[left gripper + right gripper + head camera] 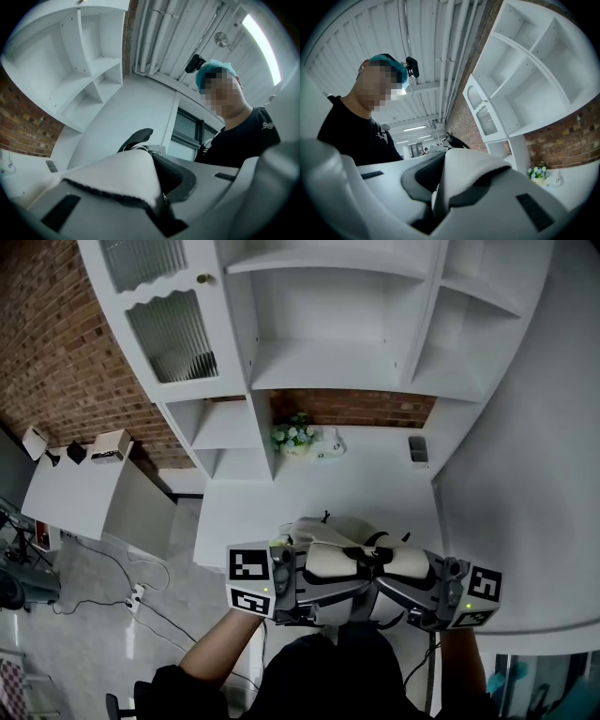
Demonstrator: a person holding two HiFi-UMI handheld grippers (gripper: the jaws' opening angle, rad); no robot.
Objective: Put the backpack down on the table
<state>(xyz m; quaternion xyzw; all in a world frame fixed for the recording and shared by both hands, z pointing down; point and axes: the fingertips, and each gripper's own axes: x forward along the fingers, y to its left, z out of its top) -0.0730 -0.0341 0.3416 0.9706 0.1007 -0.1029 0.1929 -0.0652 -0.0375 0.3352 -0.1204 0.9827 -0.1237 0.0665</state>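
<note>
The backpack (352, 559), cream-white with black straps and mesh, hangs between my two grippers at the near edge of the white table (375, 484), close to my body. My left gripper (319, 589) is shut on one padded shoulder strap (117, 173); in the left gripper view the left gripper (159, 192) pinches that white strap and its black mesh underside. My right gripper (382, 589) is shut on the other strap (464, 173); the right gripper (436, 201) clamps it in the right gripper view. Most of the bag's body is hidden below the grippers.
A small flower pot (293, 435), a white item (328, 444) and a small dark holder (418, 448) stand at the table's back under white shelves (328, 352). A lower side table (75, 493) with small objects is at the left; cables (131, 596) lie on the floor.
</note>
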